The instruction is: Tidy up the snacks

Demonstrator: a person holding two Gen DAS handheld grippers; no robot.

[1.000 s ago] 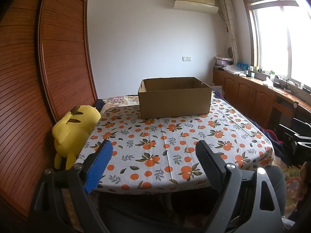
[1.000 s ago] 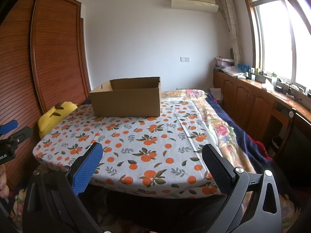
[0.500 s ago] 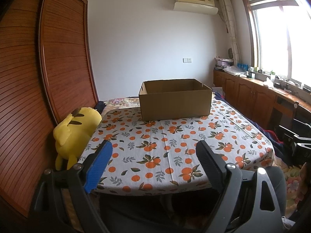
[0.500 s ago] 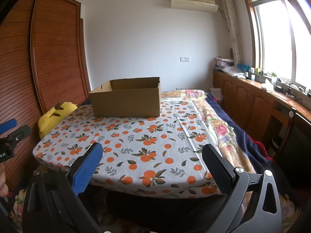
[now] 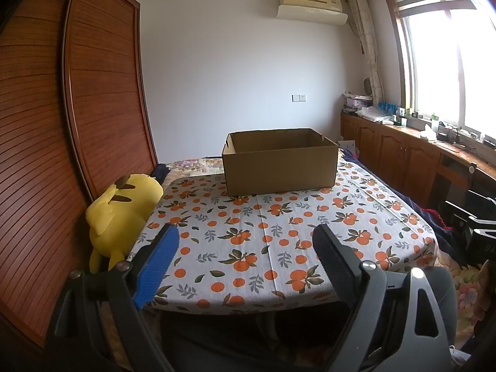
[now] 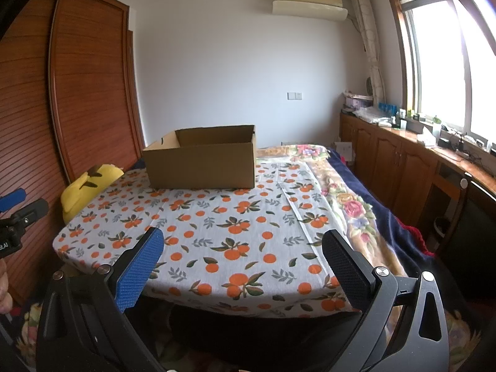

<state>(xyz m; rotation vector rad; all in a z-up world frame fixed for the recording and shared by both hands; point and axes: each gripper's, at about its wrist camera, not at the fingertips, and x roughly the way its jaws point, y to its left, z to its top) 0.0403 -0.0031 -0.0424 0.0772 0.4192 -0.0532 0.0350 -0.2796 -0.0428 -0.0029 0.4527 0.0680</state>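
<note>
Brown corrugated cardboard makes up the open-topped rectangular box (image 5: 280, 162) that stands at the far end of the table, resting on a grey tablecloth printed with oranges and green leaves (image 5: 279, 238). We see no snack packets anywhere in either view, and what lies inside the box is hidden by its walls. We can read no printing on its sides.

Our left gripper (image 5: 245, 263) hangs short of the near table edge with its jaws spread wide and nothing between them; one finger carries a blue ribbed pad (image 5: 158, 263), the other a black one. Our right gripper (image 6: 241, 266) is likewise released, blue pad on the left and black pad on the right, with only the cloth showing in the gap.

From the right wrist view the left gripper shows at the far left edge, with a few white letters on its black body, cut off by the frame and too partial to read.

A yellow plush toy with black-tipped ears (image 5: 121, 214) sits wedged between the table's left side and the brown slatted wooden wardrobe doors (image 5: 102, 93). A cream wall-mounted air conditioner (image 5: 311, 6) hangs high on the far white wall; any brand on it is too small to make out. To the right, a floral blanket with a dark blue border (image 6: 356, 204) lies beside the table
</note>
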